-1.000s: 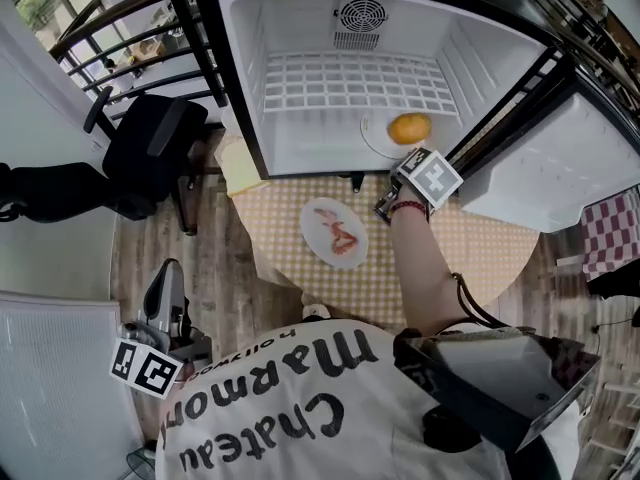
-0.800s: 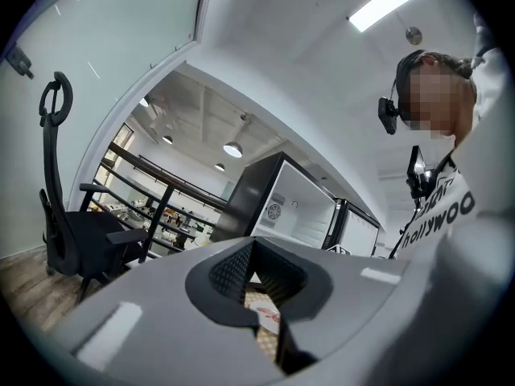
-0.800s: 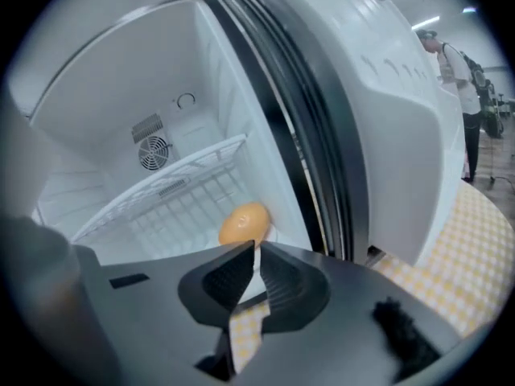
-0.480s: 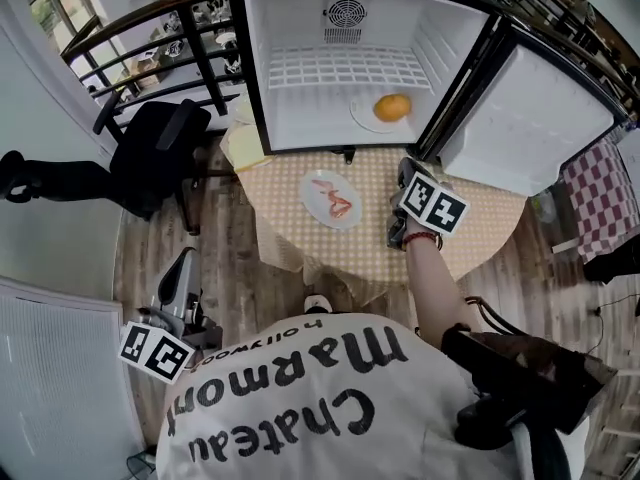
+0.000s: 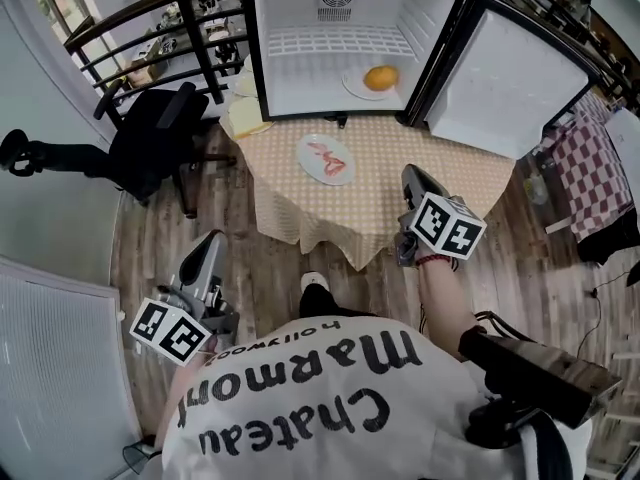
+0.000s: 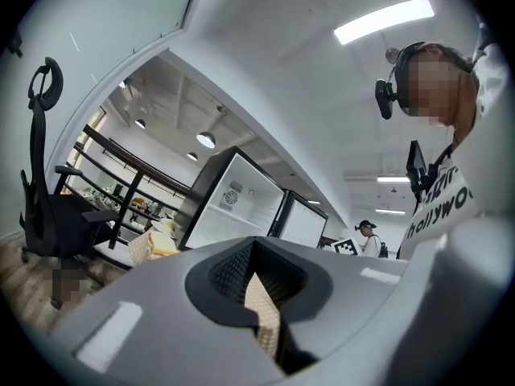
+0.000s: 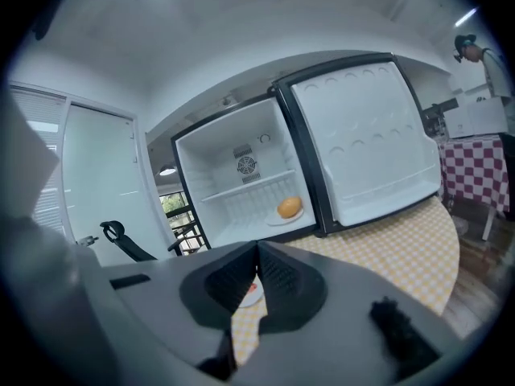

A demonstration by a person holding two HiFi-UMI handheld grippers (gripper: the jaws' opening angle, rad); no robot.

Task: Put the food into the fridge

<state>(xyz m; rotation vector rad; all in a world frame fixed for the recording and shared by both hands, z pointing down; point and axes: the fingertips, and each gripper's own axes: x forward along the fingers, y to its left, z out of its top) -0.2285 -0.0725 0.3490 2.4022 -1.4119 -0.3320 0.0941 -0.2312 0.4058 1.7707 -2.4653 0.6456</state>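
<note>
Both my grippers are closed and hold nothing. The left gripper (image 6: 253, 248) hangs low over the floor. The right gripper (image 7: 257, 252) is by the near edge of the table (image 5: 450, 168), its jaws together. One orange food (image 5: 380, 77) sits already in the fridge (image 5: 290, 78). The plate (image 5: 340, 171) with red food waits on the table, well apart from both grippers. I judge the plate light, stiff, slippery and breakable. I would pinch its near rim and keep it flat, so the food does not slide.
</note>
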